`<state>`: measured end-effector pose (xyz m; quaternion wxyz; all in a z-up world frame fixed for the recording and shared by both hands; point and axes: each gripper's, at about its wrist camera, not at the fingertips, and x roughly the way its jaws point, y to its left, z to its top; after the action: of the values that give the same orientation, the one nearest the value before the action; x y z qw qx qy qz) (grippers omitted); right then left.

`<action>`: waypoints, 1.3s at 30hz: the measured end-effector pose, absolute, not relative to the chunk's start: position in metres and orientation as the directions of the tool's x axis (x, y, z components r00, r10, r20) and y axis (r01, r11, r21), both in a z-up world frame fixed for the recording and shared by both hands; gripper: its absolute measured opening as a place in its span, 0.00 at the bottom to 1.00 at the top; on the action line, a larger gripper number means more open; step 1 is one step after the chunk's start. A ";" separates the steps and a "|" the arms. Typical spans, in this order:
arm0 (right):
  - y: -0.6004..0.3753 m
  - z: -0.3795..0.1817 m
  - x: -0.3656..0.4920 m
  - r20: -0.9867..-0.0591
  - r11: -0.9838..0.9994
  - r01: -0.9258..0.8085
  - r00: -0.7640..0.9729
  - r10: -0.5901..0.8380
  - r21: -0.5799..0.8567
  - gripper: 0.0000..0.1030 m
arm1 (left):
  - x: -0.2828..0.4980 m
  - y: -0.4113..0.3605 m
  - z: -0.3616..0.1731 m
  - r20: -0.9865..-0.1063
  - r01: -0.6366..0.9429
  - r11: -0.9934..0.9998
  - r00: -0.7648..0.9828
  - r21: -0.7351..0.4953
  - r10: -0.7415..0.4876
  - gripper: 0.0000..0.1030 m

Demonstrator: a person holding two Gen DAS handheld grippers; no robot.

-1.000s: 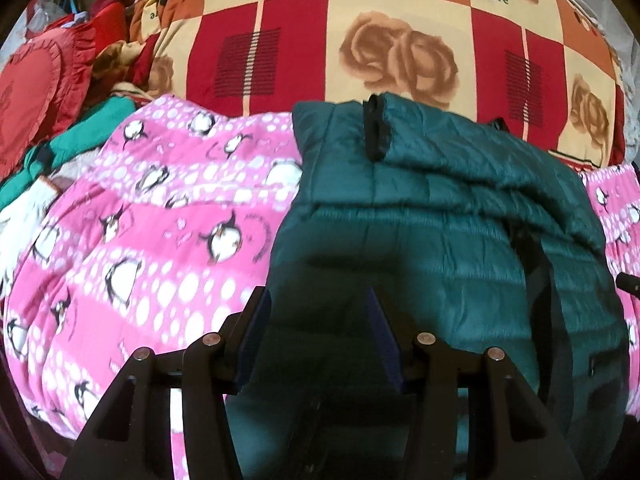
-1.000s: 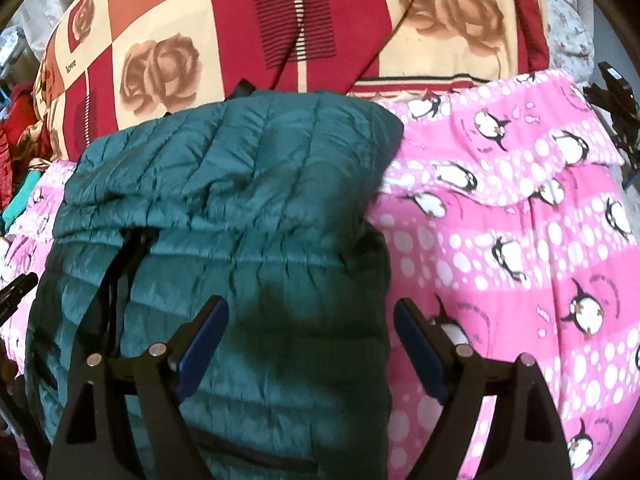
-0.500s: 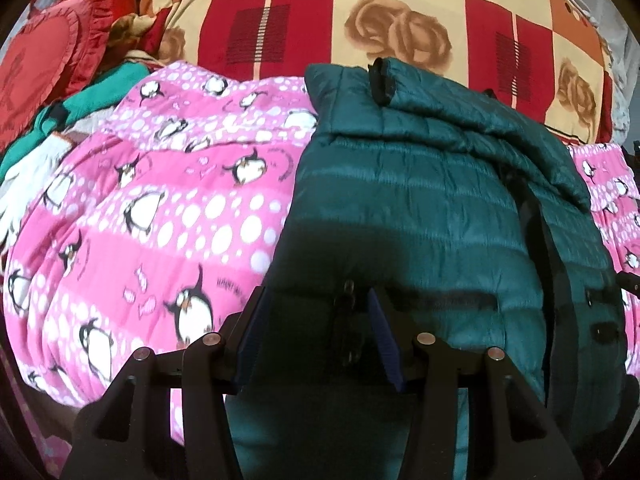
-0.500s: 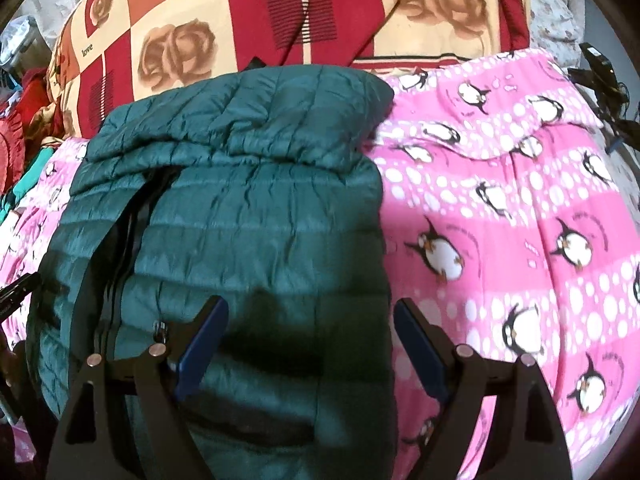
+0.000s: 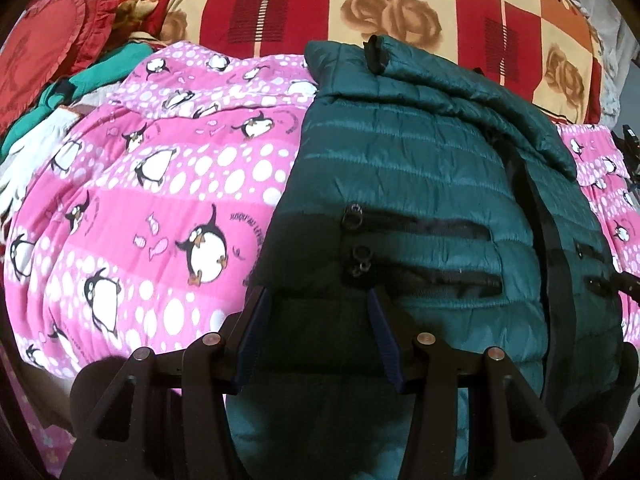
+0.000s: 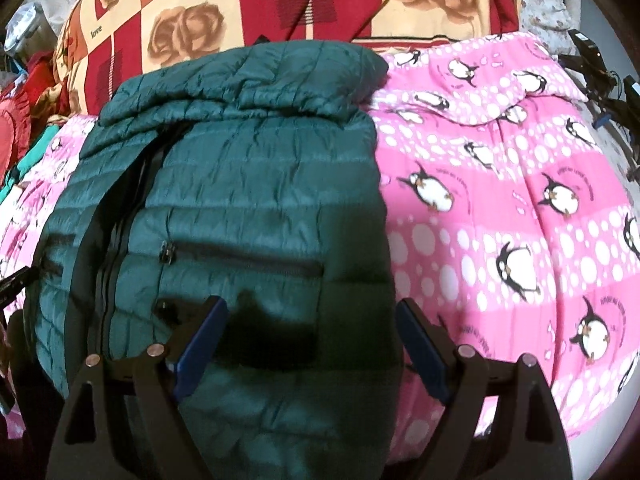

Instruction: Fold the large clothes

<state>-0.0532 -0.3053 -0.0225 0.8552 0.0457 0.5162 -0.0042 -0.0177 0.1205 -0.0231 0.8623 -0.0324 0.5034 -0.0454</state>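
Observation:
A dark green quilted jacket [image 5: 420,184] lies front up on a pink penguin blanket [image 5: 160,184], with its collar folded over at the far end and its pocket zips showing. My left gripper [image 5: 316,296] hangs open over the jacket's near left part, just below the zip pulls, with nothing pinched between its blue pads. In the right wrist view the same jacket [image 6: 248,184] fills the left half. My right gripper [image 6: 311,304] stands wide open above its near right part, the right fingertip over the jacket's edge by the blanket [image 6: 500,200].
A red and cream rose-patterned quilt [image 5: 400,4] is bunched up behind the jacket. A red frilled cushion [image 5: 36,48], a teal garment [image 5: 108,68] and a white cloth [image 5: 28,152] lie at the far left. Black equipment [image 6: 592,60] sits past the blanket's right edge.
Both grippers have drawn back along the jacket from its upper part toward its near end. The pocket zips have come into view. Neither gripper's opening has visibly changed.

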 end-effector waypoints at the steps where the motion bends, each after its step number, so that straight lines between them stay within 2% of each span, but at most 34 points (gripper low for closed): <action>1: -0.305 -0.023 -0.057 -0.885 0.996 0.052 0.464 0.042 0.075 0.87 | -0.019 0.123 -0.023 -0.867 0.044 0.993 0.485 -0.106 -0.114 0.26; 5: -0.306 -0.025 -0.070 -0.891 0.996 0.045 0.452 0.046 0.075 0.87 | -0.025 0.132 -0.023 -0.875 0.031 0.992 0.468 -0.125 -0.125 0.26; 10: -0.311 -0.028 -0.088 -0.902 0.995 0.042 0.426 0.067 0.093 0.87 | -0.032 0.148 -0.026 -0.884 0.023 0.979 0.425 -0.204 -0.194 0.26; 13: -0.314 -0.031 -0.100 -0.910 0.993 0.042 0.407 0.082 0.108 0.88 | -0.037 0.155 -0.029 -0.888 0.021 0.981 0.420 -0.194 -0.185 0.26; 23: -0.332 -0.048 -0.121 -0.934 0.988 0.072 0.343 0.102 0.134 0.92 | -0.049 0.166 -0.055 -0.899 0.044 0.955 0.326 -0.293 -0.291 0.35; 31: -0.330 -0.064 -0.123 -0.942 0.978 0.045 0.282 0.185 0.205 0.92 | -0.056 0.162 -0.073 -0.908 0.052 0.948 0.276 -0.313 -0.315 0.43; 38: -0.312 -0.079 -0.124 -0.928 0.954 -0.008 0.231 0.293 0.300 0.92 | -0.060 0.161 -0.074 -0.904 0.058 0.953 0.303 -0.297 -0.301 0.44; 39: -0.309 -0.080 -0.124 -0.926 0.953 -0.018 0.232 0.298 0.302 0.89 | -0.061 0.161 -0.075 -0.904 0.061 0.954 0.306 -0.295 -0.299 0.44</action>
<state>-0.1243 -0.3090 -0.0800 0.7765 0.1147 0.6112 0.1017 -0.0611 0.1606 -0.0745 0.8015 -0.1030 0.5783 -0.1123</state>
